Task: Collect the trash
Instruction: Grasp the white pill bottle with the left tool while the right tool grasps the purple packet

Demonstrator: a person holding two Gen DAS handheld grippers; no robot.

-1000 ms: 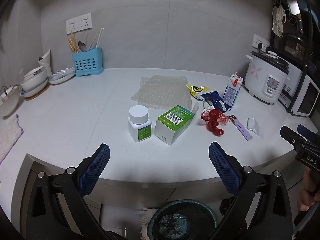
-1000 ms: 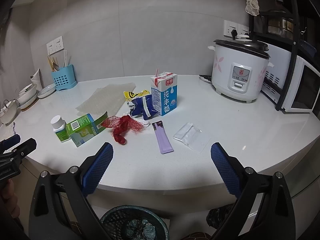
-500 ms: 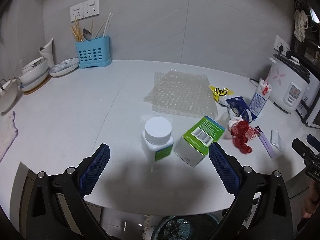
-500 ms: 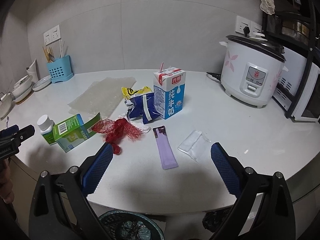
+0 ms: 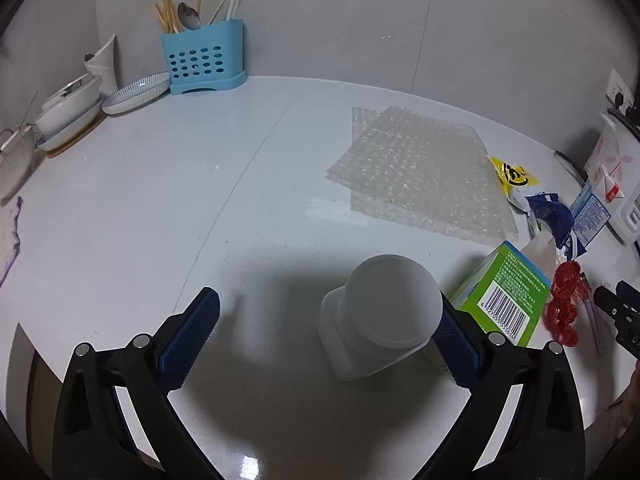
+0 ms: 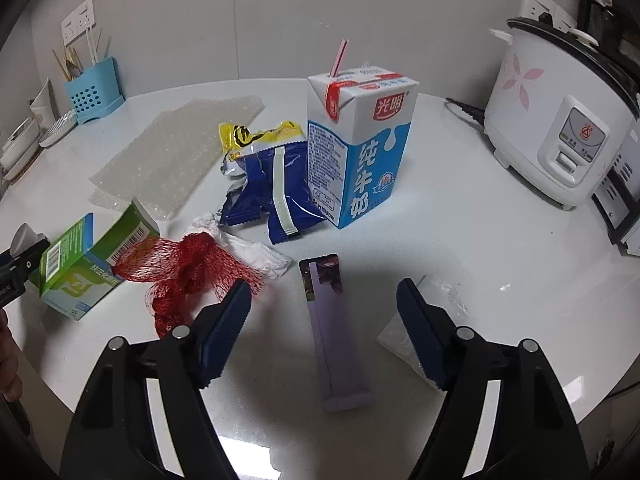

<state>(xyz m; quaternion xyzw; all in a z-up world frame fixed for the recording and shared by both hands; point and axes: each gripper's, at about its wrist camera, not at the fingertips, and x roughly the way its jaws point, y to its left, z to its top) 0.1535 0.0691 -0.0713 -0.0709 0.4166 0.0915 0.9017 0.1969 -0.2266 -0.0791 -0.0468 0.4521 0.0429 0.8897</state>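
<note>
On the table (image 5: 160, 184): left tool (image 5: 326, 330) open wide, bottle (image 5: 380, 316) between jaws, by the right pad. Right tool (image 6: 324, 312) partly open, just narrowed, astride sachet (image 6: 332, 332), not gripping.

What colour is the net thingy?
Red: the mesh net shows best in the right wrist view.

In the left wrist view the white bottle (image 5: 384, 316) hides the tip of the right finger (image 5: 454, 344), so contact there cannot be told. The rice cooker (image 5: 618, 160) is cut off at the right edge. In the right wrist view the clear wrapper (image 6: 436, 320) lies partly behind a finger (image 6: 420, 336).
</note>
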